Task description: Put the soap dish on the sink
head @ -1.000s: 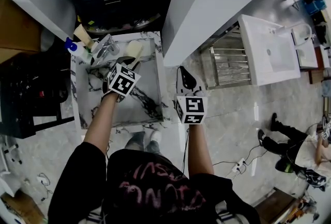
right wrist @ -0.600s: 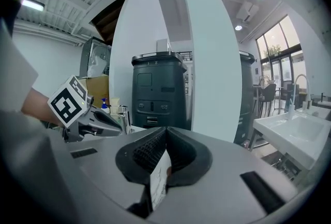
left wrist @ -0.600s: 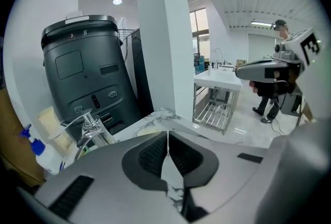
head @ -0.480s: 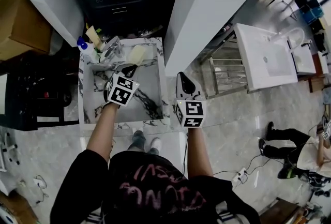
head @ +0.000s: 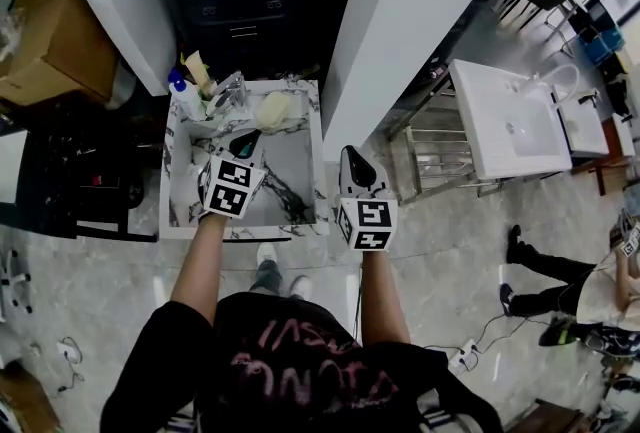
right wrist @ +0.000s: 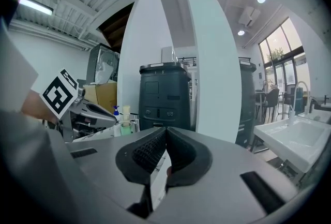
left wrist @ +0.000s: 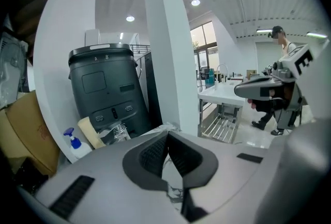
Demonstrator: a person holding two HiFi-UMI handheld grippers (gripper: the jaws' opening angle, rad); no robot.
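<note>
The cream soap dish (head: 272, 109) lies at the back right of the marble sink (head: 300, 183), just right of the tap (head: 228, 91), with a blue-capped bottle (head: 182, 93) at the back left corner. The left gripper (head: 247, 139) hangs over the basin, near the dish but apart from it, its jaws closed tip to tip on nothing. The right gripper (head: 350, 153) is off the sink's right edge over the floor, jaws likewise pressed together and empty
</note>
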